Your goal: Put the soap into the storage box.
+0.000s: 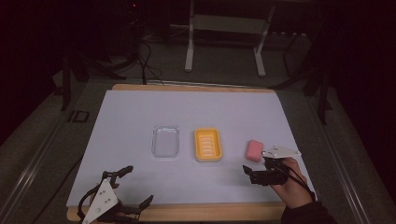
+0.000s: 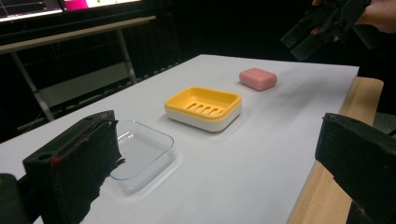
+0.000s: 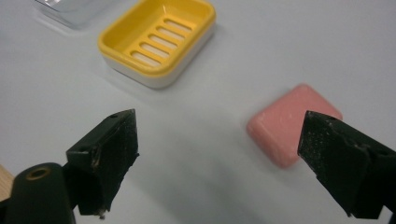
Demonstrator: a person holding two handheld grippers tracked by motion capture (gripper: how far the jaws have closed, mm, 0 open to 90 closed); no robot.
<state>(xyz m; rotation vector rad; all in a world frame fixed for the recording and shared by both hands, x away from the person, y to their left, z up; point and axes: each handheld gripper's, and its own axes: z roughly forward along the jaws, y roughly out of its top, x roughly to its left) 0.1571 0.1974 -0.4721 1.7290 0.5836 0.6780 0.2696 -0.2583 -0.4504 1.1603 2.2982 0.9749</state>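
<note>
Since my right gripper [image 3: 215, 163] hangs with jaws spread just short of the pink rounded-rectangle soap bar [image 3: 292, 123], which lies on the white table sheet [image 1: 140, 116] ahead and toward one jaw, that hand is far nearer than my left gripper [image 1: 122, 186] (also spread, idle at the near edge). Beyond, I count one soap bar, one yellow slotted plastic soap dish [image 1: 208, 144], one clear plastic tray [image 1: 166, 141].

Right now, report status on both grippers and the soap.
Both grippers open, left gripper idle, right gripper near pink soap. Soap flat on table, untouched. Path to yellow dish clear.
</note>
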